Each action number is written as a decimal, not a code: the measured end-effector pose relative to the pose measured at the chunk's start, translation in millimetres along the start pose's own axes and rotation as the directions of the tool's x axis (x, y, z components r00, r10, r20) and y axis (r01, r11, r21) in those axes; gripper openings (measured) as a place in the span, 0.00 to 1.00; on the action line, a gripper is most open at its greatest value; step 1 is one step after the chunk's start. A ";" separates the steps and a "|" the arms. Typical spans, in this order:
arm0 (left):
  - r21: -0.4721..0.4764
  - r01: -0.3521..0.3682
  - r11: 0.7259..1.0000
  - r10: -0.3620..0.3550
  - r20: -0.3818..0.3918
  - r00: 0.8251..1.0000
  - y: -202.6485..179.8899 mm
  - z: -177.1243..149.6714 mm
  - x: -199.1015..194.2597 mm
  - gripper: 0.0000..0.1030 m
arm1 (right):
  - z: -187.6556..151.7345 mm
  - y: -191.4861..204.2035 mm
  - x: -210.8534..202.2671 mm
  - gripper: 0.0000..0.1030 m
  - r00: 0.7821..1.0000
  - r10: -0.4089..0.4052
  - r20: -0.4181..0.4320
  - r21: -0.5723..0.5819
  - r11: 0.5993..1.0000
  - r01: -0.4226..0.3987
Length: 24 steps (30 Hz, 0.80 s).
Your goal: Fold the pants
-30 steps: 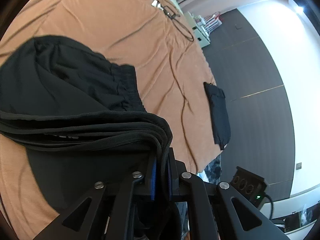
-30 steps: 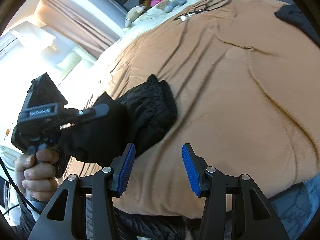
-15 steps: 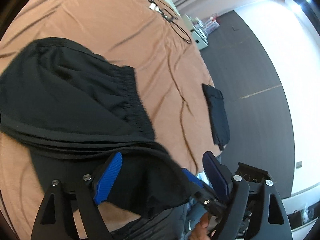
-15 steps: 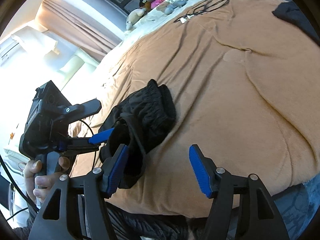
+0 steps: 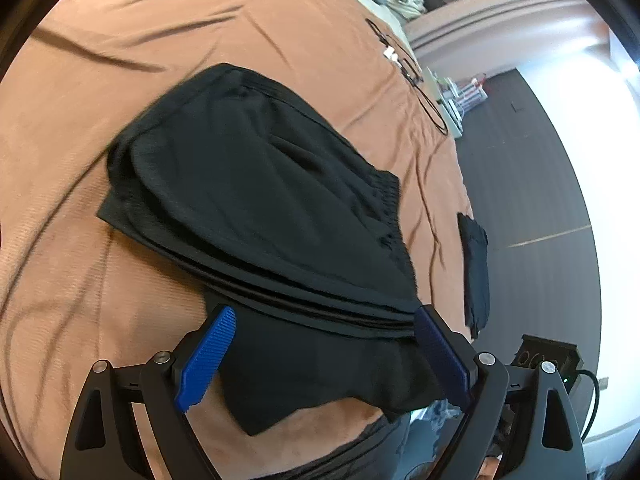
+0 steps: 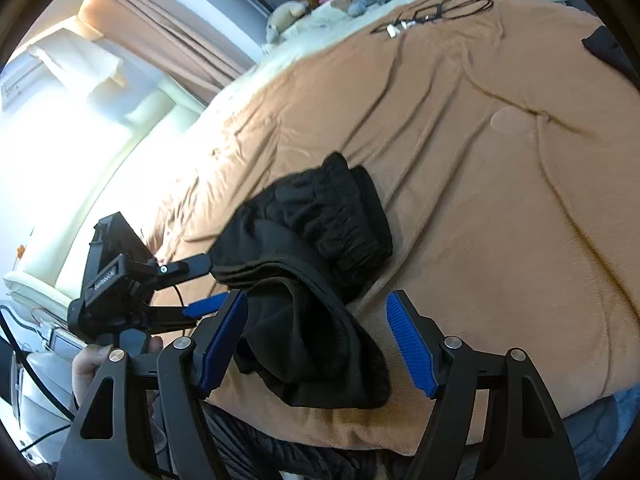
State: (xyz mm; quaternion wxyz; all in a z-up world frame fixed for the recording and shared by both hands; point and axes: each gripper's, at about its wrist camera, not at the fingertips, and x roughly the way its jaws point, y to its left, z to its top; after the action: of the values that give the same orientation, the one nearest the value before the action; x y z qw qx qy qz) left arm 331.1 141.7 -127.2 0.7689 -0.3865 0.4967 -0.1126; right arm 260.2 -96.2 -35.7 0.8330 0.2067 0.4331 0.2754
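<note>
A: Where are the pants (image 5: 260, 208) now?

B: Folded into a thick black bundle on the bed (image 5: 120, 40), near its lower edge. In the left wrist view they fill the middle of the frame, waistband toward the right, stacked fold edges running along the bottom.

A: And the tools?

B: The left tool (image 5: 324, 356) is released, its jaws opening, the fold edges lying between the blue pads with no pad pressing on them. The right tool (image 6: 320, 344) is likewise letting go and opening; a loose flap of cloth sits between its pads at lower centre, ungripped.

A: How will the bundle handle?

B: Light, soft and limp, I'd judge; the layers will slide over each other and sag if lifted by one corner. Best taken at the stacked fold edges, pinching all layers together, or at the thicker gathered waistband.
</note>
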 end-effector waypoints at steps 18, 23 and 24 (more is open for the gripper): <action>-0.067 -0.080 0.994 0.089 0.134 0.987 31.2 35.3 3.6 0.59 | 3.0 1.2 15.7 0.60 0.993 -0.096 -0.071 -0.063 0.994 0.091; -0.057 -0.122 0.991 0.129 0.154 0.980 29.7 46.8 -8.2 0.14 | -0.8 -5.3 19.8 0.44 0.993 -0.071 -0.098 -0.049 0.997 0.067; -0.055 -0.128 0.990 0.135 0.155 0.979 28.6 49.5 -9.0 0.11 | -2.0 -5.6 20.8 0.37 0.992 -0.066 -0.105 -0.052 0.997 0.061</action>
State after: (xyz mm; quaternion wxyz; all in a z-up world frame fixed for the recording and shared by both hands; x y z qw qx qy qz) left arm 362.8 189.9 -131.0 0.8028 -0.3775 0.4611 -0.0196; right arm 269.9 -87.0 -52.7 0.8218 0.1578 0.4763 0.2699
